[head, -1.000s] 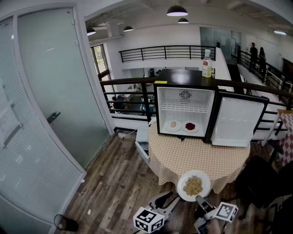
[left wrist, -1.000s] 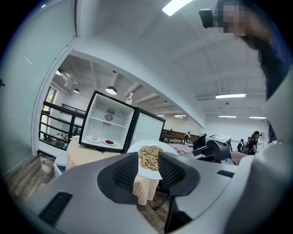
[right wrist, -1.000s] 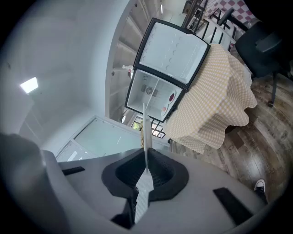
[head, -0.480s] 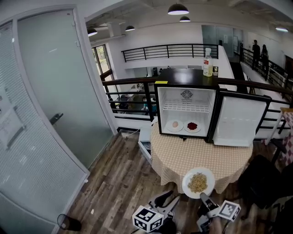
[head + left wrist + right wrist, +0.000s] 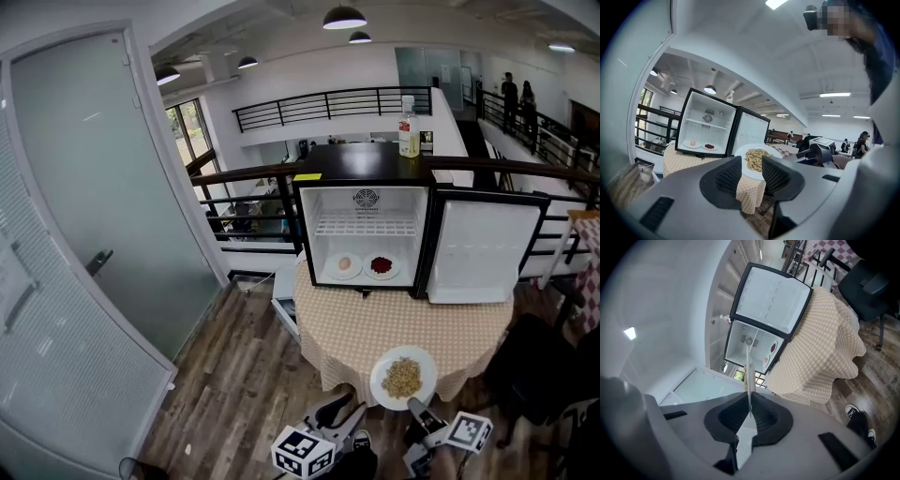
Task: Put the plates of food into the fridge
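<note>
The right tongs (image 5: 749, 411) are clenched on the near rim of a white plate (image 5: 377, 382), which is seen edge-on between the jaws in the right gripper view. The left tongs (image 5: 751, 169) are held low beside them, released, with nothing between the jaws. The plate is heaped with pale, grainy food (image 5: 402, 377) and is held over the near edge of the desk (image 5: 375, 323); whether it rests on the cloth cannot be told.

At the far side of the desk a small fridge (image 5: 307, 230) stands with its door (image 5: 480, 251) swung wide to the right. On its floor, under a wire shelf (image 5: 366, 225), two plates are set side by side: one with an egg (image 5: 330, 267) on the left, one with red food (image 5: 395, 272) on the right. A bottle (image 5: 409, 127) stands on top of the fridge.

The desk is covered with a checked tan cloth. A wooden floor (image 5: 234, 384), a frosted glass door (image 5: 122, 206) and black railings (image 5: 328, 98) are seen around it.
</note>
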{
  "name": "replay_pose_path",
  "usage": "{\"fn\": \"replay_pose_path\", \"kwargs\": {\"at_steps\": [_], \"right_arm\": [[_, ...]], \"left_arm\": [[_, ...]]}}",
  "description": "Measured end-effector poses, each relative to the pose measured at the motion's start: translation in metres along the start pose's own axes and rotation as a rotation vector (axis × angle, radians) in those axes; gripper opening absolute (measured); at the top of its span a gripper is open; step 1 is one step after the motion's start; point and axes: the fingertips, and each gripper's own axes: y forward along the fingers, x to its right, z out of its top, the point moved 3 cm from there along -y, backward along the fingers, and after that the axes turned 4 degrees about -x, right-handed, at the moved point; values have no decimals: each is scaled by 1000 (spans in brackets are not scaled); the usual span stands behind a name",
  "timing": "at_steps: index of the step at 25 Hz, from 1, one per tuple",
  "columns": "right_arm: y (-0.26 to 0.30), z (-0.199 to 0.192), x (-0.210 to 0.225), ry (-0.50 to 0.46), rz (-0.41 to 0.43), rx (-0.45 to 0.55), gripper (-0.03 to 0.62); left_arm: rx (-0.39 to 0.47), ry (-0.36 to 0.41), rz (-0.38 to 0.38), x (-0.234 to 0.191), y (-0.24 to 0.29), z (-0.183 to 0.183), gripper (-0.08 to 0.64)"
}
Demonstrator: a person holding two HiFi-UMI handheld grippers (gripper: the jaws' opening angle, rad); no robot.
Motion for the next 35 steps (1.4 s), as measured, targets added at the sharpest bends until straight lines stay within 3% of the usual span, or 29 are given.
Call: {"fn": "replay_pose_path", "kwargs": {"at_steps": [7,21,28,35], "right_arm": [[40,53,1,12,30,-24,26],[130,132,-17,33,82,-108,26],[169,162,-26,1,87,-117,26],[219,185,-43,7,152,-143,26]], "left_arm": [[18,38,43,-49,51,33,143],[72,1,83,-127,123,77,143],[94,-17,102,-155,137,88,143],[103,-49,116,-164,137,91,143]]}}
